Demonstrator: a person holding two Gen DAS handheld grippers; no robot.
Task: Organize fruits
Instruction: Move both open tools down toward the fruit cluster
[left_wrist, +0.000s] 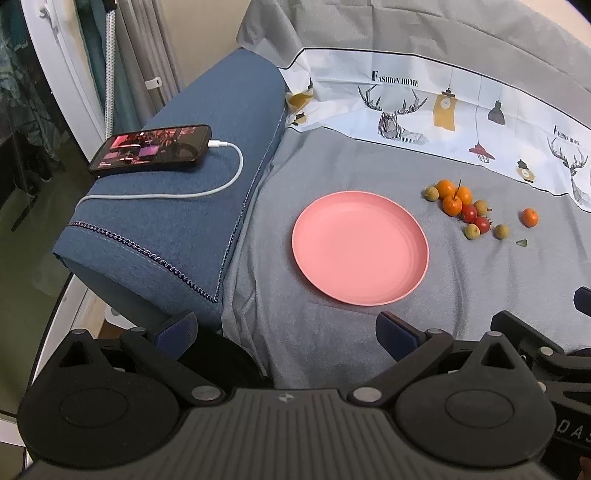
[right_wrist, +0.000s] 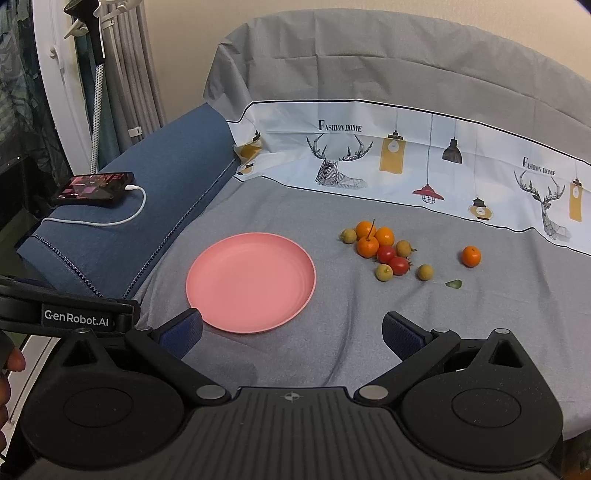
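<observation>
An empty pink plate lies on the grey cloth. To its right sits a cluster of small fruits: orange ones, two red tomatoes and several yellow-green ones. One orange fruit lies apart at the right. My left gripper is open and empty, near the plate's front-left. My right gripper is open and empty, in front of the plate, well short of the fruits.
A phone on a white charging cable lies on the blue armrest at the left. A printed white cloth runs along the back. A small green leaf lies near the fruits.
</observation>
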